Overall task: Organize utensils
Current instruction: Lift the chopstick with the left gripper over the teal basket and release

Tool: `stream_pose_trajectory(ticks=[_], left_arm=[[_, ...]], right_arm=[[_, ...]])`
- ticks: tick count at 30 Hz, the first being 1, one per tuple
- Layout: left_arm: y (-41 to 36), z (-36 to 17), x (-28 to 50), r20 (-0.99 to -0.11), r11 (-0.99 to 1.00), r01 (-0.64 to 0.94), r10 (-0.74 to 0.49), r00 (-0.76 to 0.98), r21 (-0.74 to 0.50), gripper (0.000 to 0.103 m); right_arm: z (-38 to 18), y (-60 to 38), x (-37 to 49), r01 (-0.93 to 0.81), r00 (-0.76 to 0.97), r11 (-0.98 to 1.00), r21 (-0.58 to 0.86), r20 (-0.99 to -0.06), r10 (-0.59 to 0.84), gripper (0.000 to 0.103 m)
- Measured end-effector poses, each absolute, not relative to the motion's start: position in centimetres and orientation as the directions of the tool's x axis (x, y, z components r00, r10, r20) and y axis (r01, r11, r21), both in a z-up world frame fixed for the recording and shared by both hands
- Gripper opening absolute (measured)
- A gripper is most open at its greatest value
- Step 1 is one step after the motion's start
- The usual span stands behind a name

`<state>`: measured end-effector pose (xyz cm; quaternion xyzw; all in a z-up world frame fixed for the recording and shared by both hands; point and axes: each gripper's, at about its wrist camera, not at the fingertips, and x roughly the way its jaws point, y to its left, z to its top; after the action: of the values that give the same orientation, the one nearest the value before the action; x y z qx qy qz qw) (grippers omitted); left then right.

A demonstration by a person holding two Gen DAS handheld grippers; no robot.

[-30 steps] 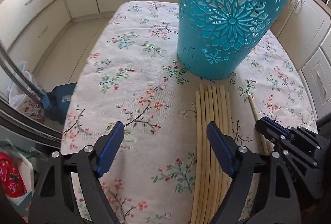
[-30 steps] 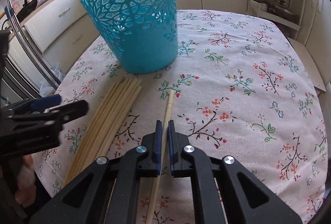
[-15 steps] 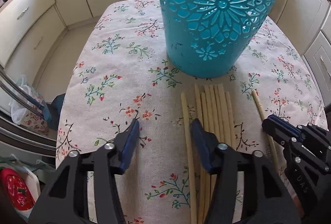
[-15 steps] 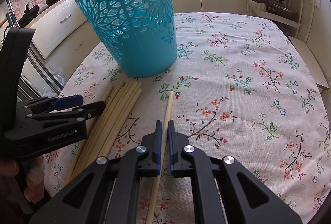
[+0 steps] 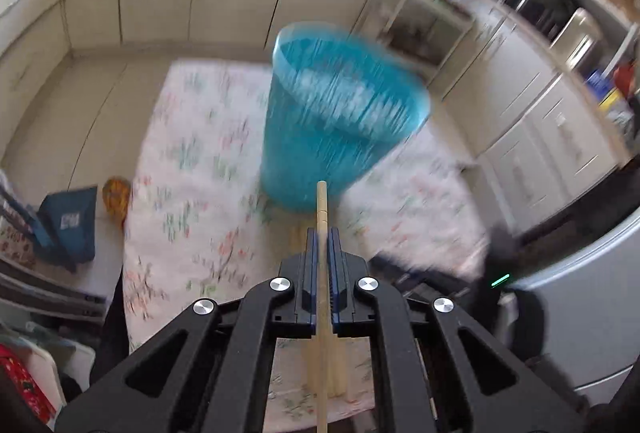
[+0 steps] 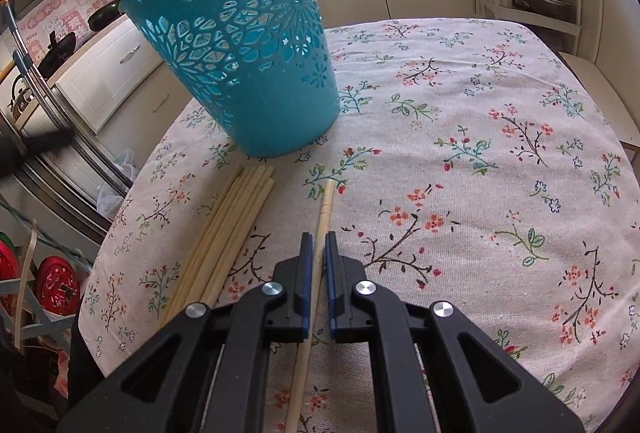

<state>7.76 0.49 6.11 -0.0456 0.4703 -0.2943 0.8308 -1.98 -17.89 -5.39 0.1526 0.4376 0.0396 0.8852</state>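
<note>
We have one chopstick in each gripper. The left gripper (image 5: 322, 233) is clamped narrow on a single chopstick (image 5: 321, 201), gripped partway along so that its free end sticks out ahead of the pads toward the teal cut-out basket (image 5: 340, 121); that overhang should, we judge, let the tip go into the basket's open top first. The right gripper (image 6: 316, 239) is likewise nearly closed around a lone chopstick (image 6: 325, 205) that lies on the floral cloth of the bench (image 6: 480, 153), apart from the bundle of chopsticks (image 6: 236, 217) lined up just beside it, near the basket's foot. We cannot tell whether its pads actually press the stick or only flank it.

The left wrist view, smeared by motion, looks down on the basket's rim and interior, which the right view does not show; nothing can be made out inside it. It also catches the other gripper only as a dark blur at lower right. The right wrist view is sharp and gives us the bundle's neat alignment, the basket's (image 6: 248, 45) flower piercings, and its stance on the cloth.
</note>
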Motion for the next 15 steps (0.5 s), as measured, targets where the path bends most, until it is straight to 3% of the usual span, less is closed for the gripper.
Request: stream_pose_trajectory(ticks=[6, 11, 15], left_arm=[[-1.7, 16.7, 10.0, -0.497, 0.803, 0.489, -0.595, 0.632, -0.340, 0.005], [-4.4, 17.7, 13.9, -0.312, 0.857, 0.425, -0.506, 0.804, -0.293, 0.005], [-6.1, 14.9, 17.3, -0.305, 0.884, 0.351, -0.441, 0.844, -0.308, 0.005]], right_arm=[[-5.5, -18.1, -2.1, 0.063, 0.616, 0.945, 0.320, -0.758, 0.215, 0.007], [-5.5, -18.2, -2.1, 0.063, 0.617, 0.942, 0.330, -0.755, 0.223, 0.007], [-5.5, -18.3, -2.1, 0.061, 0.617, 0.938, 0.341, -0.752, 0.233, 0.007]])
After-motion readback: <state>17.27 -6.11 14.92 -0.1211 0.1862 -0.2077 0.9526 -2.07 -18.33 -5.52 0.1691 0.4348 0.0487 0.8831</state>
